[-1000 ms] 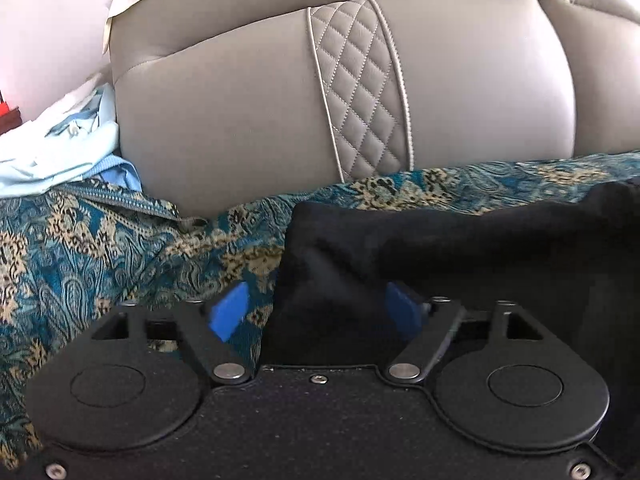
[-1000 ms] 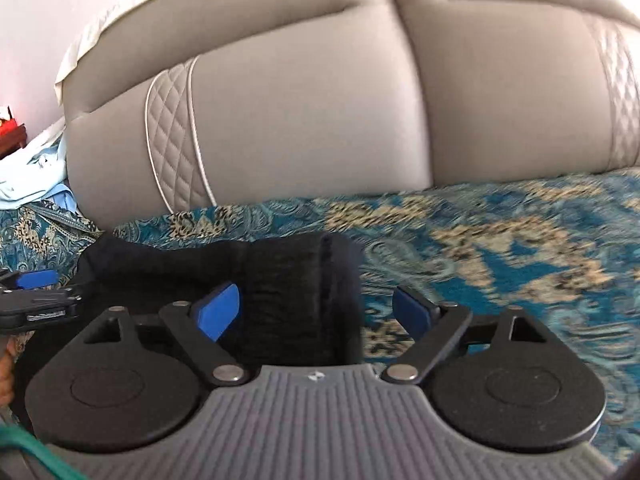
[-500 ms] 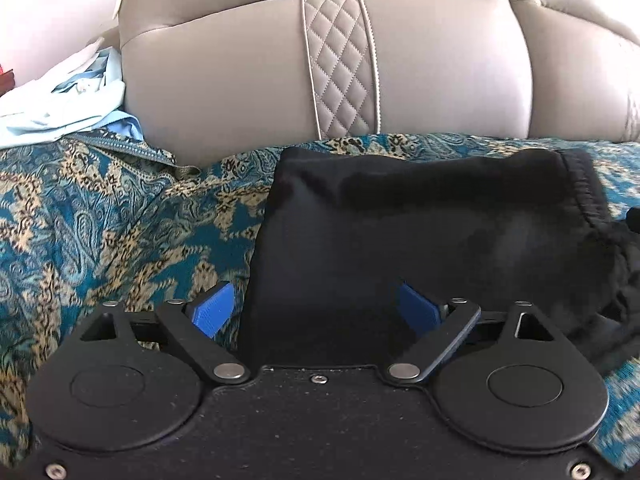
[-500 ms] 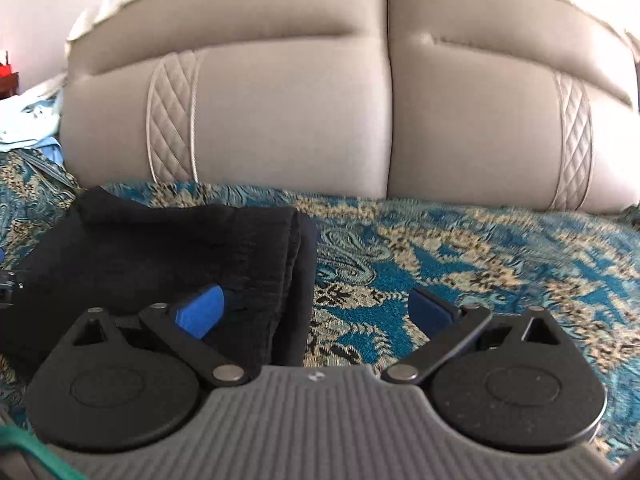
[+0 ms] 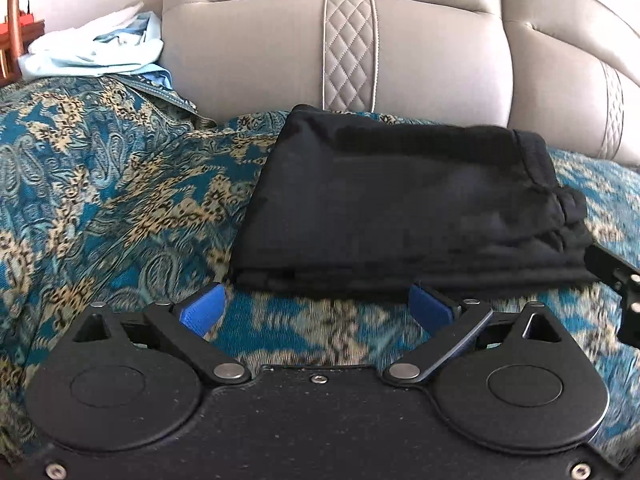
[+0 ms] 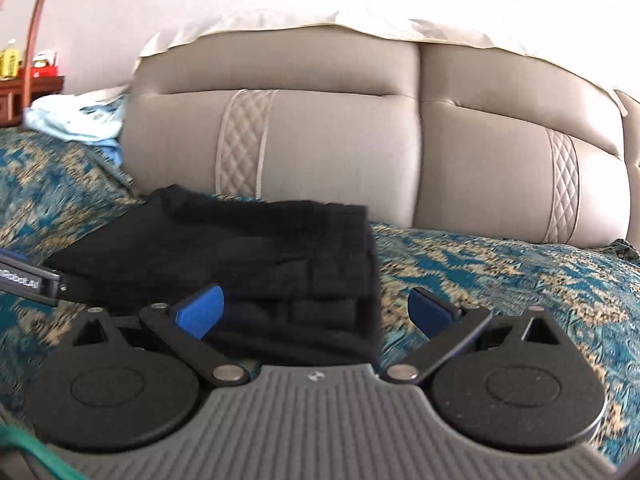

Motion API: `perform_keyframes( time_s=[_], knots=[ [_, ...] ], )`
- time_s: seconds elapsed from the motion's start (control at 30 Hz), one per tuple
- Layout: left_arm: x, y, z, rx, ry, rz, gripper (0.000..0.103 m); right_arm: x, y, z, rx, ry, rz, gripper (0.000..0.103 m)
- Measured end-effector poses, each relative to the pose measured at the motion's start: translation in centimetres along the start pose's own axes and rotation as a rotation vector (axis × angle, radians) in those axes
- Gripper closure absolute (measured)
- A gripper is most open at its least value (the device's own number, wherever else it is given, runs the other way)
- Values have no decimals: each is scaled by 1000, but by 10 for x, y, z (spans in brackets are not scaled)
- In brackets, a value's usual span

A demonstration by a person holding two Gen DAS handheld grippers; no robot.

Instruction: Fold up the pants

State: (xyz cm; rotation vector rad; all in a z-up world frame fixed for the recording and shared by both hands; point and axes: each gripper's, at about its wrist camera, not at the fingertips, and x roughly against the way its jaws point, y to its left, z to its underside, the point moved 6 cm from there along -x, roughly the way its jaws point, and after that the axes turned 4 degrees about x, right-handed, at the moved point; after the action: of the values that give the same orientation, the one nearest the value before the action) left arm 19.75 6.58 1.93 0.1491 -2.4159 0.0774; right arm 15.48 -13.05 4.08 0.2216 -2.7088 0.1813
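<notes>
The black pants point(image 5: 404, 200) lie folded into a compact rectangle on the teal patterned bedspread point(image 5: 100, 200), close to the headboard. They also show in the right wrist view point(image 6: 256, 256). My left gripper point(image 5: 316, 308) is open and empty, just in front of the near edge of the pants. My right gripper point(image 6: 316, 308) is open and empty, over the pants' right end. The right gripper's body shows at the right edge of the left wrist view point(image 5: 616, 280). The left gripper's finger shows at the left edge of the right wrist view point(image 6: 28, 276).
A padded grey headboard point(image 6: 340, 152) stands right behind the pants. A pile of light blue clothes point(image 5: 96, 52) lies at the far left by a wooden nightstand point(image 6: 24, 92). The bedspread point(image 6: 520, 272) stretches to the right of the pants.
Both grippers have pulled back and risen away from the pants. The left gripper's fingers, earlier over the cloth, now sit in front of its near edge. The pants stay folded.
</notes>
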Motion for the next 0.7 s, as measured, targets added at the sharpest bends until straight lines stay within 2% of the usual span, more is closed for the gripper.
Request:
perform_keyframes(
  time_s=[0.2, 0.3, 0.5, 0.7],
  knots=[
    [3, -10, 20, -59, -23, -22, 0, 4, 15, 15, -53, 42, 8, 0],
    [-6, -12, 28, -70, -2, -30, 0, 1, 19, 24, -88, 55, 26, 0],
    [-13, -9, 31, -22, 0, 18, 0, -6, 26, 34, -72, 68, 43, 0],
    [-18, -10, 29, -30, -13, 29, 0, -17, 27, 42, -85, 113, 51, 0]
  ],
)
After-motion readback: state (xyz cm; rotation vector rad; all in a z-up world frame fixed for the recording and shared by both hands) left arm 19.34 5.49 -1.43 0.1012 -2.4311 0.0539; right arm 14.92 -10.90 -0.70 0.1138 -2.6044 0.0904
